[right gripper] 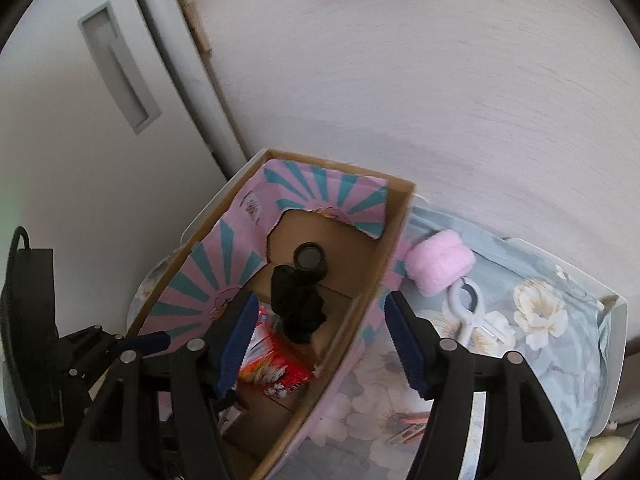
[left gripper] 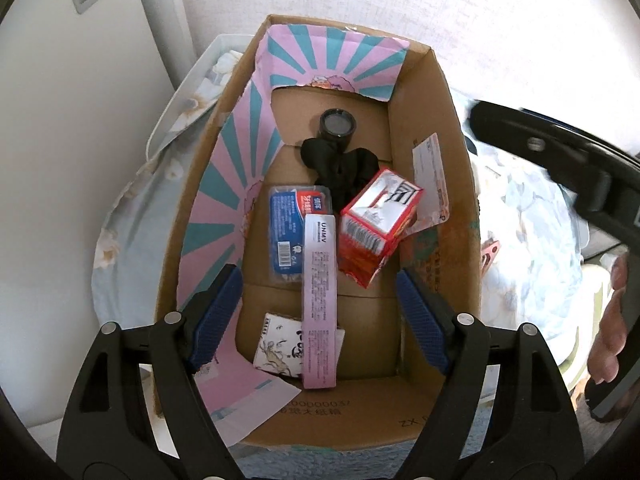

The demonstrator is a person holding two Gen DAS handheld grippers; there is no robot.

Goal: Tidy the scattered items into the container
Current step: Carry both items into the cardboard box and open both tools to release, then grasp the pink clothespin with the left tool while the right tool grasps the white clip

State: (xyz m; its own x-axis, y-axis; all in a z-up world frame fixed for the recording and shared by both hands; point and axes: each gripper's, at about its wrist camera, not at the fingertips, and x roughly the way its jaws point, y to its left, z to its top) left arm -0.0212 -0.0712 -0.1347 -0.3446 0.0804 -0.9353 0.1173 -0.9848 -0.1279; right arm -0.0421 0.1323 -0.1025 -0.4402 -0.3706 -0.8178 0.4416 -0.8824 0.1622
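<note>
A cardboard box (left gripper: 440, 148) with a pink and teal liner sits on a floral cloth. Inside lie a black round lens (left gripper: 337, 124), black fabric (left gripper: 340, 166), a red packet (left gripper: 378, 224), a blue packet (left gripper: 286, 236), a long pink box (left gripper: 319, 300) and a drawn card (left gripper: 280, 346). My left gripper (left gripper: 320, 312) hangs open and empty above the box. My right gripper (right gripper: 320, 340) is open and empty over the box's right wall (right gripper: 384, 256). On the cloth to the right lie a pink fluffy roll (right gripper: 438, 262), a white clip (right gripper: 472, 316) and a pink clip (right gripper: 408, 430).
The floral cloth (right gripper: 540, 360) covers a white tray (right gripper: 616, 344). A white wall (right gripper: 400, 80) and a cabinet door (right gripper: 60, 160) stand behind. The other gripper's black body (left gripper: 568, 168) shows at the right of the left wrist view.
</note>
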